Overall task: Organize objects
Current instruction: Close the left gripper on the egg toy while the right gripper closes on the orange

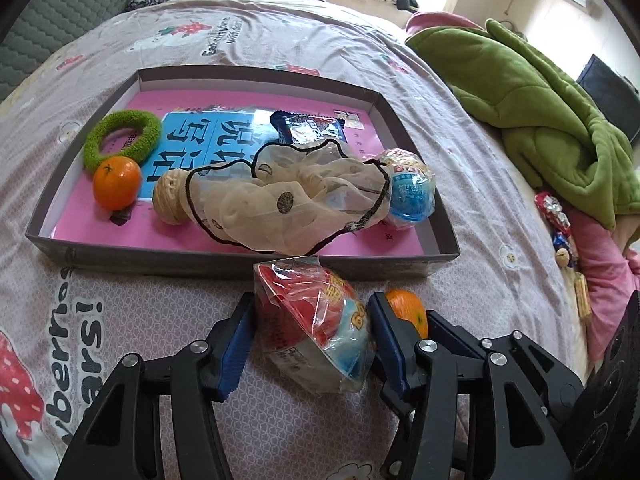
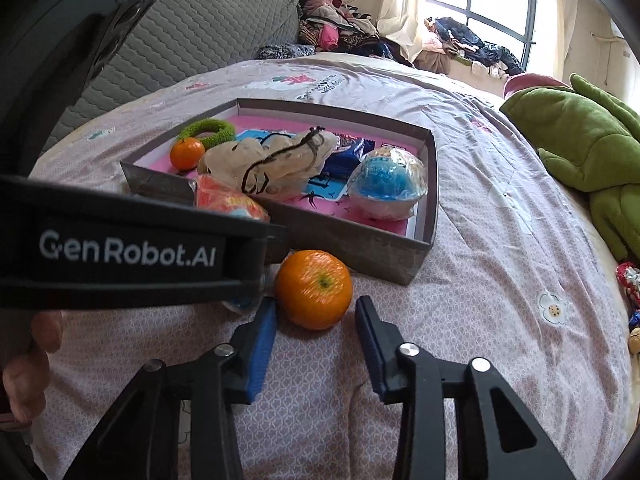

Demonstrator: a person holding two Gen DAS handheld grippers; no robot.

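A grey box lid (image 1: 240, 266) (image 2: 360, 240) lies on the bed with a pink book, a green ring (image 1: 122, 136), an orange (image 1: 117, 186), a yarn ball (image 1: 170, 198), a sheer scarf (image 1: 296, 200), a snack packet (image 1: 310, 126) and a blue wrapped ball (image 1: 412, 188) (image 2: 386, 182) in it. My left gripper (image 1: 310, 320) is open around a red wrapped ball (image 1: 316, 324) on the bed, in front of the box. My right gripper (image 2: 316, 320) is open, with a second orange (image 2: 313, 288) (image 1: 408, 312) between its fingertips.
A green plush blanket (image 1: 540, 112) (image 2: 580, 144) lies at the right. Small wrapped sweets (image 1: 556, 216) sit by the pink bedding. A quilted grey headboard (image 2: 192, 32) and piled clothes (image 2: 340, 28) stand behind. The left gripper body (image 2: 120, 240) crosses the right wrist view.
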